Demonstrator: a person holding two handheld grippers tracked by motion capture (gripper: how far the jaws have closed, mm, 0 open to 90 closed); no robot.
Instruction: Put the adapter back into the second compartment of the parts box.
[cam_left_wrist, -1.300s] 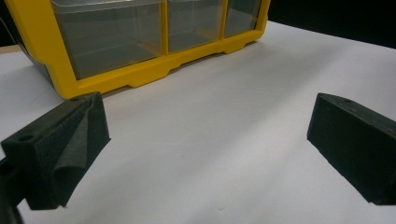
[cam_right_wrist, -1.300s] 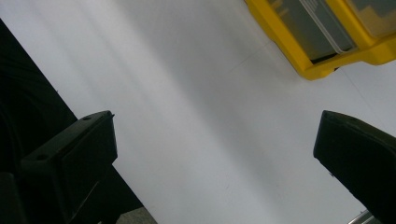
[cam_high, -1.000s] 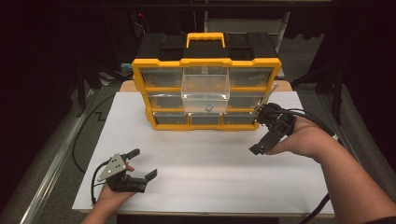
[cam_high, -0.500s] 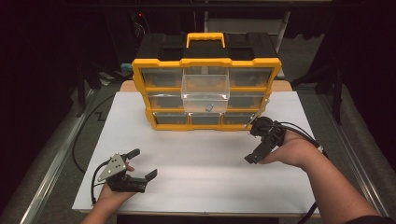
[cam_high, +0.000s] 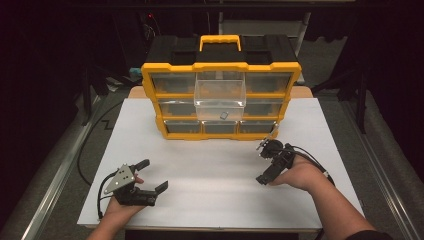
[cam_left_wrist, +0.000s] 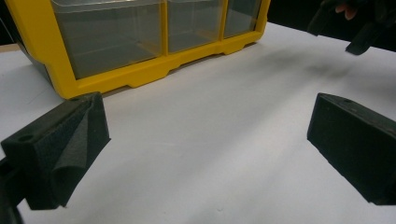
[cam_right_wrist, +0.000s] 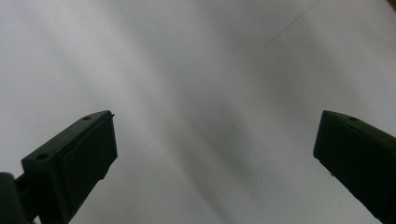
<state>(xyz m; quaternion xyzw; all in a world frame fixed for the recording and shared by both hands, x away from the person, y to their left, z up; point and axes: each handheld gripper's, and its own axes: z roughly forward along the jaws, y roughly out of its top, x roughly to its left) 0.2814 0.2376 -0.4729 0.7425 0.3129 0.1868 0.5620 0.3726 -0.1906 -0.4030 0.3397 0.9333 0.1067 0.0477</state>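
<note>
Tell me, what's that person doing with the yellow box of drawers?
A person holds a gripper in each hand over a white table. The yellow drawer organizer stands at the back, with one clear drawer pulled out and a small grey thing inside it. The right gripper is open and empty, low over the table in front of the organizer's right side. The left gripper is also open and empty, near the front edge.

White table top (cam_high: 200, 165), dark floor (cam_high: 45, 150), black cable (cam_high: 92, 135) left of table
</note>
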